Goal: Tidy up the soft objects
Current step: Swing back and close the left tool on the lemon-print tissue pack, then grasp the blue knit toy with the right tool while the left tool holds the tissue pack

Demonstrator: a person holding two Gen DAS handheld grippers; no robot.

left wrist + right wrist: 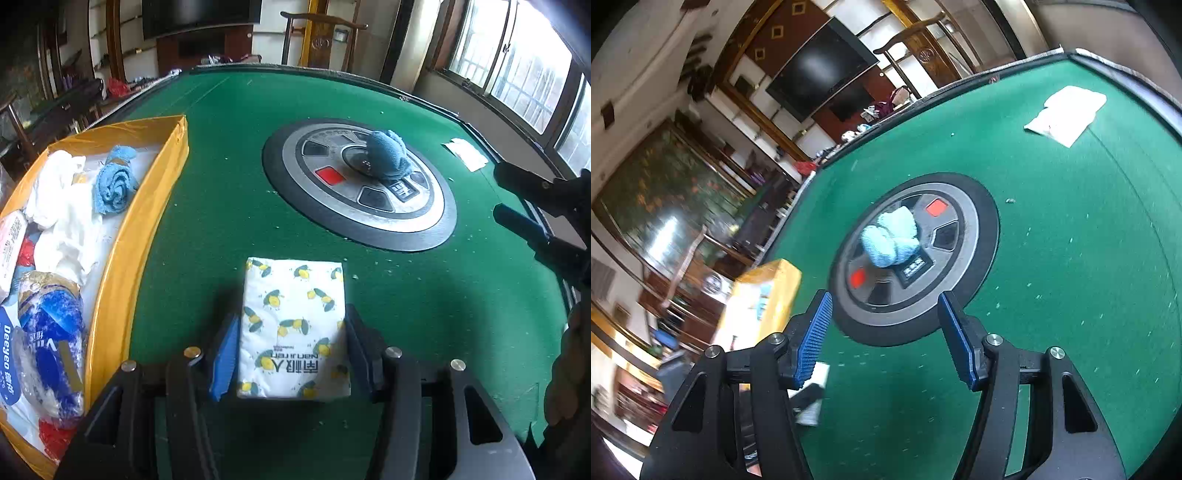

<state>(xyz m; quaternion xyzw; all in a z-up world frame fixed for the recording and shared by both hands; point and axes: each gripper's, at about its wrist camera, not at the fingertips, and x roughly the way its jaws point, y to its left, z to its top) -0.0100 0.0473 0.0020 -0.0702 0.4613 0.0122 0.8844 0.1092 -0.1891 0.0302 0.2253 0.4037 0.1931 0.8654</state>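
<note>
A white lemon-printed tissue pack (293,328) is clamped between the left gripper (291,350) pads above the green felt table (229,206); the right gripper (886,336) jaws are held apart, empty; a crumpled blue towel (388,153) is seen farther on the round grey hub (360,192); a yellow-walled box (147,206) of soft items is seen leftward.

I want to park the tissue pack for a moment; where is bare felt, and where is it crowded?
Bare felt lies between the yellow box and the round centre panel, and beyond the panel toward the white cloth. Crowded: the box interior and the panel under the blue towel.
</note>
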